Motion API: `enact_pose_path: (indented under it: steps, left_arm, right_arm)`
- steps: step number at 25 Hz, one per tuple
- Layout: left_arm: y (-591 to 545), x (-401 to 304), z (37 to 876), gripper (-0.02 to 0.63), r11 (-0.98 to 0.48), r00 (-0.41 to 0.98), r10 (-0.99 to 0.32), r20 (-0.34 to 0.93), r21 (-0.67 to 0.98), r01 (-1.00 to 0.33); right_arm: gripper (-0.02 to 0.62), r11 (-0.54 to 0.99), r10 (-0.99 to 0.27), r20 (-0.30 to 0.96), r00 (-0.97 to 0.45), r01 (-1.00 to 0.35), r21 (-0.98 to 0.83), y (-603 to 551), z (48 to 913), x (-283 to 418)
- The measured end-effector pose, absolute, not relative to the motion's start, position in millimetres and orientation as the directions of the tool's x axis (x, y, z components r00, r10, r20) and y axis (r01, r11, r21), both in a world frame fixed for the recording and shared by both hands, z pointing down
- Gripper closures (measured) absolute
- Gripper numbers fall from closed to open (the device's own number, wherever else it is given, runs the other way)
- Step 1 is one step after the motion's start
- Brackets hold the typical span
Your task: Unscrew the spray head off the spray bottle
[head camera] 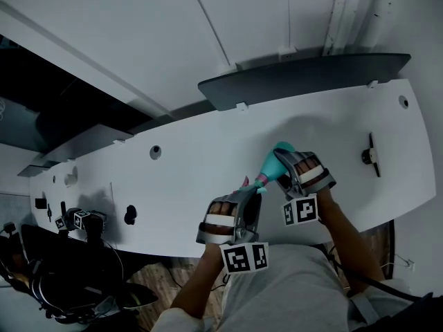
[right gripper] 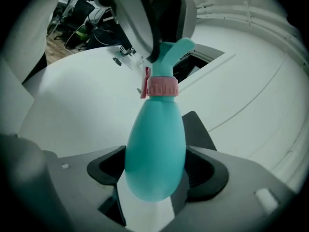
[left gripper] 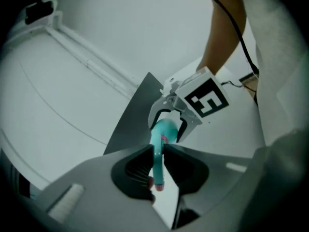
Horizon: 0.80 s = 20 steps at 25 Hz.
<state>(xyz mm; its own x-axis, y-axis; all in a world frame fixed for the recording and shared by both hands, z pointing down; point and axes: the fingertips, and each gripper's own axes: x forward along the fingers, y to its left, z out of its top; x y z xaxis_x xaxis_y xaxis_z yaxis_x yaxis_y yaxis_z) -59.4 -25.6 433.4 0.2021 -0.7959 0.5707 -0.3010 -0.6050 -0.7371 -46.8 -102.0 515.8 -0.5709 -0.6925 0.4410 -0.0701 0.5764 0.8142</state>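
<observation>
R gripper point(right gripper: 154, 170) jaws wide round the bottle point(head camera: 273, 162) body over the desk point(head camera: 208, 159), L gripper point(left gripper: 158, 159) jaws narrow on its spray head point(head camera: 261, 180) at 8 o'clock; thin pinch could slip w/ twisting.

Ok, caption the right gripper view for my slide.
Right gripper holds the teal spray bottle; left gripper pinches its spray head.

— Where did the head camera look from?
— High over the near edge of the table point(head camera: 208, 164), steeply down.
— And the others?
— Close behind the jaws of the left gripper point(head camera: 255, 185) and the right gripper point(head camera: 282, 163), facing each other. All three shared the bottle point(right gripper: 154, 149).
</observation>
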Motion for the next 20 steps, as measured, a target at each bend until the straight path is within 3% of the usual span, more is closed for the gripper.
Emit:
enact_pose_path:
  steps: [7,12,15,20]
  left_arm:
    - [-23.7,-62.5,423.7,0.545,-0.642,0.301,-0.732,0.611,-0.471,-0.606]
    - [-23.5,-65.6,420.3,0.548,-0.593,0.430,-0.665,0.610,-0.082,-0.801]
    - [-25.6,-66.3,415.3,0.548,-0.542,0.485,-0.662,0.571,0.082,-0.837]
    - [-26.9,-67.7,411.4,0.548,-0.517,0.481,-0.691,0.539,0.097,-0.851]
  right_arm:
    - [0.213,0.422,-0.781,0.317,-0.538,-0.081,0.903,-109.0,497.9,-45.4]
    - [0.213,0.390,-0.804,0.281,-0.524,-0.107,0.914,-110.5,495.3,-39.9]
    - [0.213,0.399,-0.808,0.290,-0.512,-0.116,0.909,-115.9,497.3,-33.5]
    - [0.213,0.470,-0.795,0.330,-0.509,-0.174,0.865,-121.0,504.3,-26.0]
